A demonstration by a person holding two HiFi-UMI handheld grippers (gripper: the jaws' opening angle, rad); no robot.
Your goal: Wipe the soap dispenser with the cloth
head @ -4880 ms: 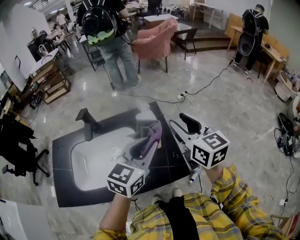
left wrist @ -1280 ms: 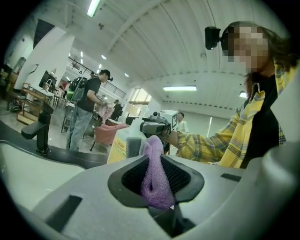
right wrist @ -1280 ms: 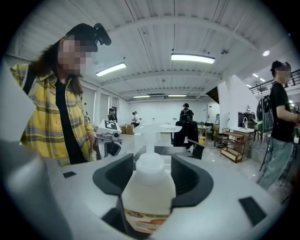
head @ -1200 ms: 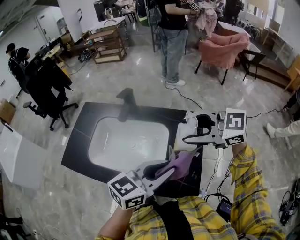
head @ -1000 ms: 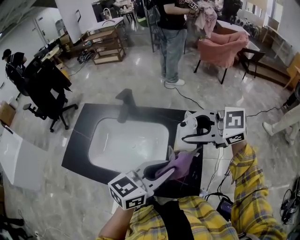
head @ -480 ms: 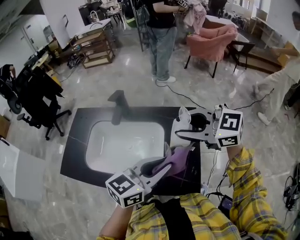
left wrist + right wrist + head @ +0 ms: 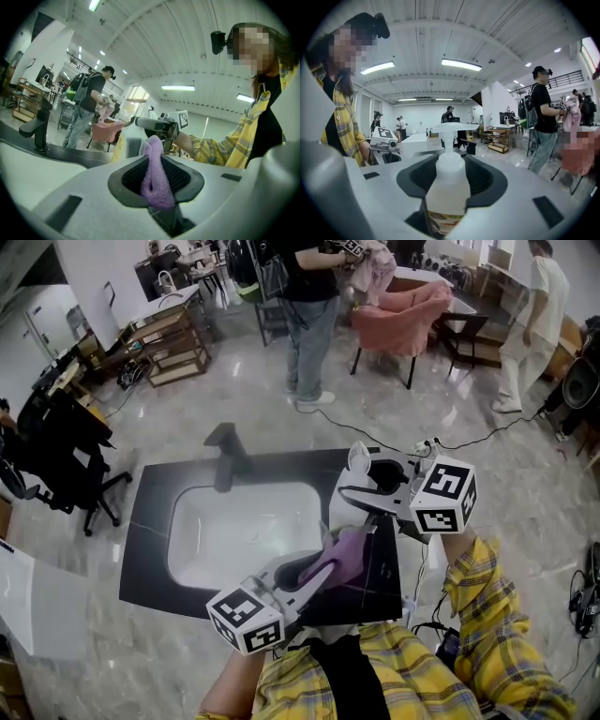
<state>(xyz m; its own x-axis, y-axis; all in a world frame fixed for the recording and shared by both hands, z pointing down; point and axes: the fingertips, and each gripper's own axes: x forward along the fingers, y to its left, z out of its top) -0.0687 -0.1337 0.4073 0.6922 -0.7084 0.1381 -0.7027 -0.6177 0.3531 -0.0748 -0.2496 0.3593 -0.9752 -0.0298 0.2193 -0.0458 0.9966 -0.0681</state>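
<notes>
The right hand-held gripper (image 7: pixel 364 482) is pinching the white soap dispenser (image 7: pixel 449 180) by its body, and the pump head is rising between and just past its jaws. The left hand-held gripper (image 7: pixel 319 568) is clamping a purple cloth (image 7: pixel 157 180). The cloth's bunched end is poking out ahead of the jaws, just beneath the dispenser, over the black surface (image 7: pixel 159 521) beside the sink basin (image 7: pixel 244 531). The dispenser's coloured label is probably printed but is too blurred to read. Compared with a second ago, the right gripper's marker cube (image 7: pixel 442 495) is sitting more tilted.
</notes>
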